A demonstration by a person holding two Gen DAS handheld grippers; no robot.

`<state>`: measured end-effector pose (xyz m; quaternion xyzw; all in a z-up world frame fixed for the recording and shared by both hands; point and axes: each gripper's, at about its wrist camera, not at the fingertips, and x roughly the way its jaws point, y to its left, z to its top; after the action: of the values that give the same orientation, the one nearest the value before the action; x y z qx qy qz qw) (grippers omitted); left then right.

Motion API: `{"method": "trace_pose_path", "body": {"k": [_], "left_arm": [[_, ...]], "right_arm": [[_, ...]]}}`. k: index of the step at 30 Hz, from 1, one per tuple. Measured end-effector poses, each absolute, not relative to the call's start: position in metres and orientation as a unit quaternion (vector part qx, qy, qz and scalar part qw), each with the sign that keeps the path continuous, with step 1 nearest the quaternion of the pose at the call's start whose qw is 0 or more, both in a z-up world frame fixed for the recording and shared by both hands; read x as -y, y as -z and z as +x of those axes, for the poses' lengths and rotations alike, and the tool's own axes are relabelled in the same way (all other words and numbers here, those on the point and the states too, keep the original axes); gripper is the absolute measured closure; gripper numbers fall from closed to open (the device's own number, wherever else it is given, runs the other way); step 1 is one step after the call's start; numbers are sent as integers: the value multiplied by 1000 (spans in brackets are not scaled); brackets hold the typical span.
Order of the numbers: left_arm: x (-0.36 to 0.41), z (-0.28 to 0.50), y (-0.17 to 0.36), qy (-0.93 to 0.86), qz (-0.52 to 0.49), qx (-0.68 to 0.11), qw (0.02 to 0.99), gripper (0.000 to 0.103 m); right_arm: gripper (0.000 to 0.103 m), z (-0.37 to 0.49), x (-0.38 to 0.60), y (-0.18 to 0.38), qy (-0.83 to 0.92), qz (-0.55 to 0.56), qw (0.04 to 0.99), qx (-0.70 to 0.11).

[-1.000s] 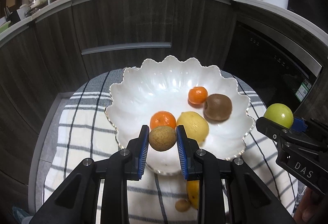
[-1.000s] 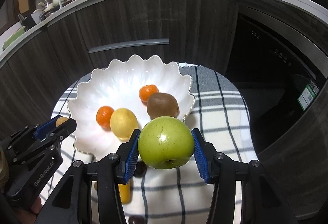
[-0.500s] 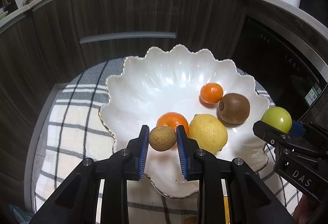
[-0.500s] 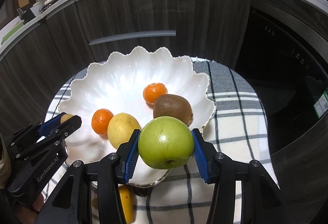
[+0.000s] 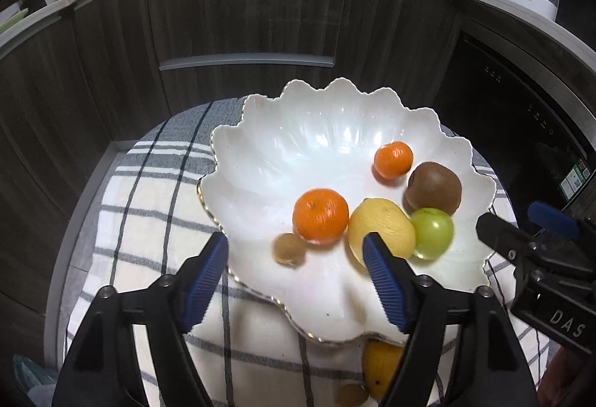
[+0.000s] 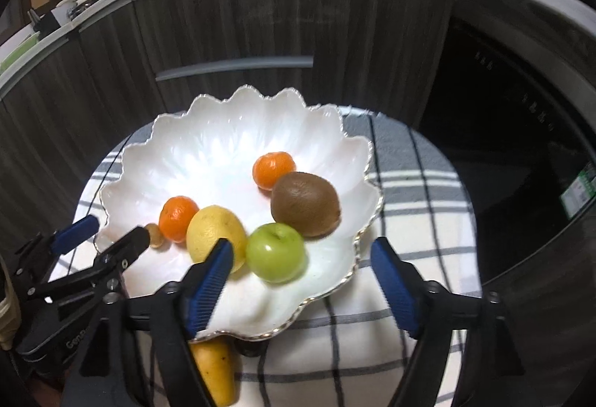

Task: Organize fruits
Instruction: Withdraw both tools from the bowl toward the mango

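Checked cloth (image 5: 156, 220) carries my bowl (image 5: 283, 131): left view counts two tangerines (image 5: 320, 215), lemon (image 5: 381, 232), kiwi (image 5: 434, 188), apple (image 5: 432, 232), longan (image 5: 289, 248), my left gripper (image 5: 294, 258) opening, empty; right view shows the apple (image 6: 275, 252) dropped in, right gripper (image 6: 301, 265) opening, empty.

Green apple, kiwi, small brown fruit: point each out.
green apple (image 6: 275, 252), right wrist view, middle of its skin
kiwi (image 6: 304, 209), right wrist view, centre of its brown side
small brown fruit (image 5: 289, 248), left wrist view, middle of its top
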<state>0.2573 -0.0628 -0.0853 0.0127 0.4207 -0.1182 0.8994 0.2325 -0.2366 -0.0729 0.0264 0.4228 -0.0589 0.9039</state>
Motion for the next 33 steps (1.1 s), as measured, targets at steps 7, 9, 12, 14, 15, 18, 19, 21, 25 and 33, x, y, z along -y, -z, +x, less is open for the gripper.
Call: {"method": "trace_pose_path", "body": {"k": [7, 9, 12, 14, 15, 18, 19, 21, 25, 33], "left_arm": [[59, 238, 72, 106, 21, -406, 908, 13], [60, 232, 68, 106, 24, -401, 910, 11], [59, 224, 64, 108, 27, -396, 911, 11], [60, 217, 60, 109, 29, -393, 912, 11], [60, 215, 59, 110, 29, -392, 913, 11], [60, 207, 55, 112, 29, -390, 914, 11], [60, 204, 54, 113, 29, -388, 914, 11], [60, 199, 52, 114, 29, -386, 915, 11], [60, 190, 48, 115, 31, -382, 916, 11], [63, 176, 46, 119, 33, -380, 917, 11]], "right_arm": [[23, 218, 240, 67, 76, 22, 903, -422], [23, 211, 242, 66, 79, 24, 902, -424], [23, 200, 243, 64, 83, 29, 902, -424], [23, 192, 244, 63, 86, 32, 902, -422], [23, 189, 245, 61, 87, 34, 902, -422], [23, 180, 245, 57, 89, 35, 903, -418], [23, 177, 245, 56, 90, 35, 904, -417], [23, 172, 246, 53, 92, 36, 905, -414], [23, 164, 247, 49, 95, 39, 907, -409], [23, 149, 251, 45, 101, 43, 909, -403]]}}
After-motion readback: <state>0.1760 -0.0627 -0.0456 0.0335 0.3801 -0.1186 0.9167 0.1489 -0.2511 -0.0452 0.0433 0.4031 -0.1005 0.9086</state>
